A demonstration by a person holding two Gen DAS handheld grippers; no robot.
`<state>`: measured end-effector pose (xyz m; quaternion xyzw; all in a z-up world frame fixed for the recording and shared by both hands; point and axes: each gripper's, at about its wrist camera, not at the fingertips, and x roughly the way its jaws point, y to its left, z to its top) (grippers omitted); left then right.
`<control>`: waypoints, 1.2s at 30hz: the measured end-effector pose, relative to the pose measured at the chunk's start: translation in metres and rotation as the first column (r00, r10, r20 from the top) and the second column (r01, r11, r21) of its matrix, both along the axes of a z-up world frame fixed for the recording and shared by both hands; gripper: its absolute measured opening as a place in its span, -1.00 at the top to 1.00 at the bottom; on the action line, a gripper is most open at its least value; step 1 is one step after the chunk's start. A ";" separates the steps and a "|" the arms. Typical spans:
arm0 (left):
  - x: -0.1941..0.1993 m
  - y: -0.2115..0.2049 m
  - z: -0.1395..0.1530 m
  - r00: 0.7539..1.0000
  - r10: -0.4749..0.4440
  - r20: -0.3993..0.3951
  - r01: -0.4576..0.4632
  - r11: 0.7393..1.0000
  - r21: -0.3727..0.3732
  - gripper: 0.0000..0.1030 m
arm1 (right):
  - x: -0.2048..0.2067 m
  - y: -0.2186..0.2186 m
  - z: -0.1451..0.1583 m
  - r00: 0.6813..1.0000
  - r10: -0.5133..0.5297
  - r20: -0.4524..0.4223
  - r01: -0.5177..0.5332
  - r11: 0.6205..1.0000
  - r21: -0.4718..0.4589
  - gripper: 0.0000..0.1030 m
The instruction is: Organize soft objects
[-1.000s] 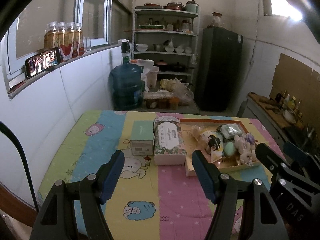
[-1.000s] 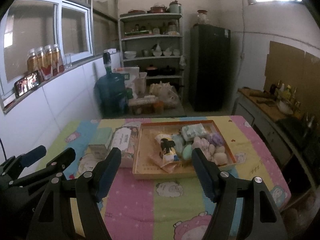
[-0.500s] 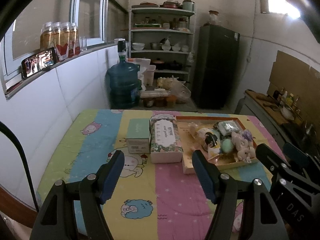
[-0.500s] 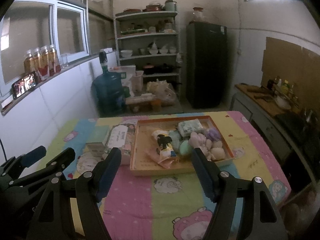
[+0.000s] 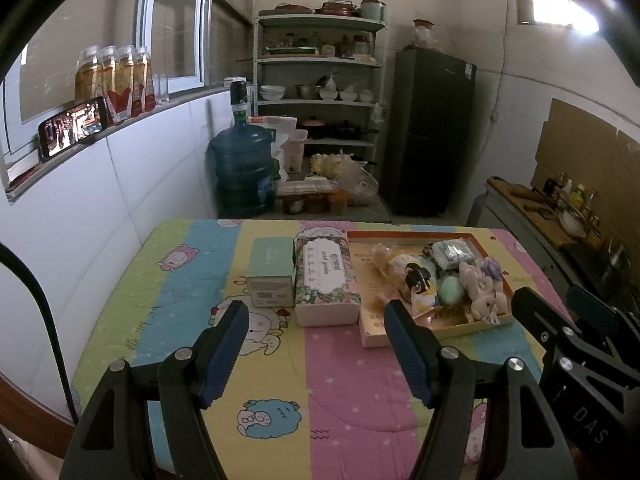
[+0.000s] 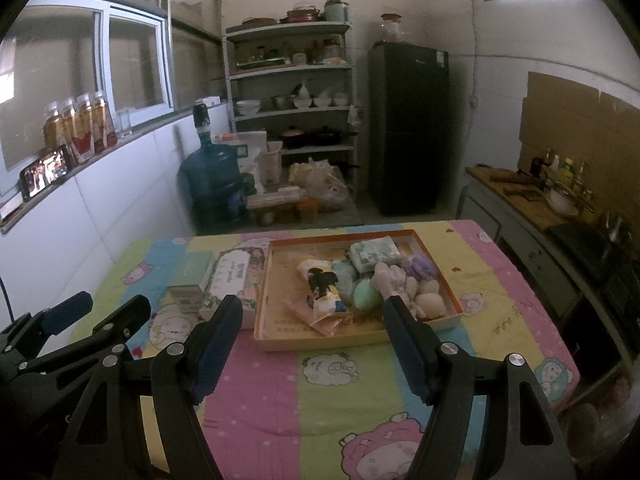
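Note:
An orange-rimmed tray [image 6: 267, 300] [image 5: 370, 334] sits on the table with the striped cartoon cloth [image 6: 320, 392]. It holds soft items: a green egg-shaped toy [image 6: 366, 295] [image 5: 451, 289], a yellow packet with a black figure [image 6: 325, 289], a wrapped tissue pack [image 6: 374, 254], cream plush toys [image 6: 428, 304] and a purple ball [image 6: 423, 266]. A floral tissue box [image 5: 325, 276] [image 6: 234, 276] and a mint box [image 5: 271, 268] stand left of the tray. My left gripper [image 5: 316, 344] and right gripper [image 6: 314, 340] are open and empty, held above the near table.
A blue water jug [image 5: 243, 172], a white shelf rack with dishes [image 5: 320, 92] and a dark fridge [image 5: 430, 132] stand behind the table. A counter with bottles [image 6: 532, 196] is at the right. The white tiled wall [image 5: 100, 200] borders the table's left side.
Both grippers have drawn back and up from the table; the tray and boxes appear smaller and farther. Both stayed open. Nothing on the table moved.

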<state>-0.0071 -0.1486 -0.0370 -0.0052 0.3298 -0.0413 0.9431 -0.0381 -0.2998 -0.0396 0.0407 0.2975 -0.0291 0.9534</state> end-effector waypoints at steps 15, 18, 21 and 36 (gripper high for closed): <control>0.000 -0.002 0.000 1.000 -0.002 -0.001 0.002 1.000 0.001 -0.37 | -0.001 -0.002 0.000 1.000 0.000 -0.002 0.000 1.000 0.001 -0.45; 0.000 -0.002 -0.001 1.000 -0.003 0.000 0.003 1.000 0.001 -0.37 | -0.001 -0.002 0.000 1.000 -0.002 -0.001 0.002 1.000 0.001 -0.45; 0.000 -0.003 -0.001 1.000 -0.005 -0.001 0.005 1.000 0.001 -0.37 | -0.001 -0.002 0.000 1.000 -0.003 -0.002 0.003 1.000 0.001 -0.45; 0.000 -0.004 -0.002 1.000 -0.006 -0.002 0.006 1.000 0.001 -0.37 | -0.003 -0.005 -0.002 1.000 -0.004 -0.004 0.004 1.000 0.003 -0.45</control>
